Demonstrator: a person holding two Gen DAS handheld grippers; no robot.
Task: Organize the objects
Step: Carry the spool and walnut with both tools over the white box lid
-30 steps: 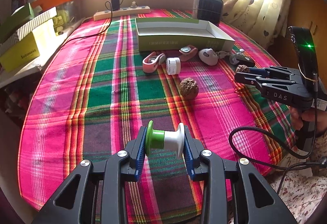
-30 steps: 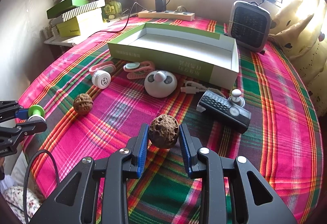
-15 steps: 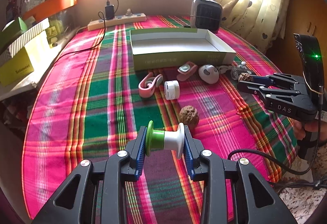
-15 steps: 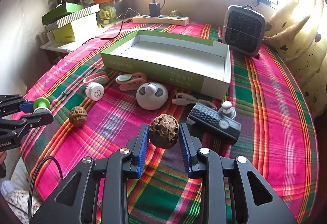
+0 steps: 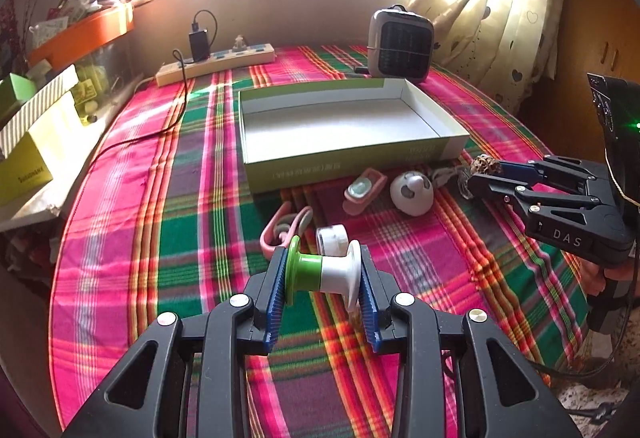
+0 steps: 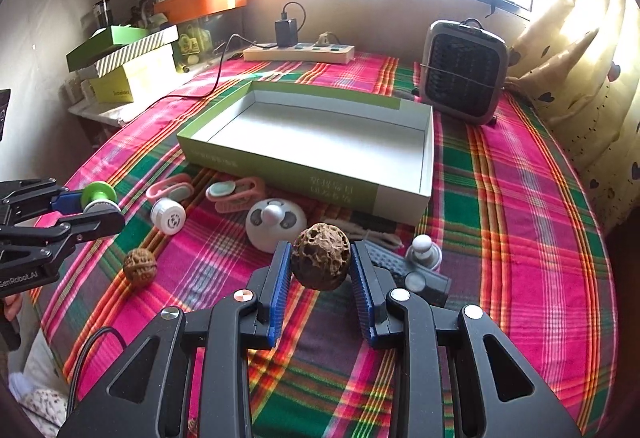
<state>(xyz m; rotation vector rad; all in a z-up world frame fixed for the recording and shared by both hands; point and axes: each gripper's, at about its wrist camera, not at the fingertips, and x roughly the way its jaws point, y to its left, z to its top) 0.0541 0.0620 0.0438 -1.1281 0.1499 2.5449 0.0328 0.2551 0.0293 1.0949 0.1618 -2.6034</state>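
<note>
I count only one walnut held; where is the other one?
In the right wrist view the loose walnut lies on the tablecloth at lower left, near the white cap.

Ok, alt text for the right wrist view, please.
The right gripper clamps a knobbly walnut above a plaid tablecloth. Beyond lie an empty green-sided box, a second walnut and small gadgets; at left, the left gripper holds a green-and-white spool.
</note>
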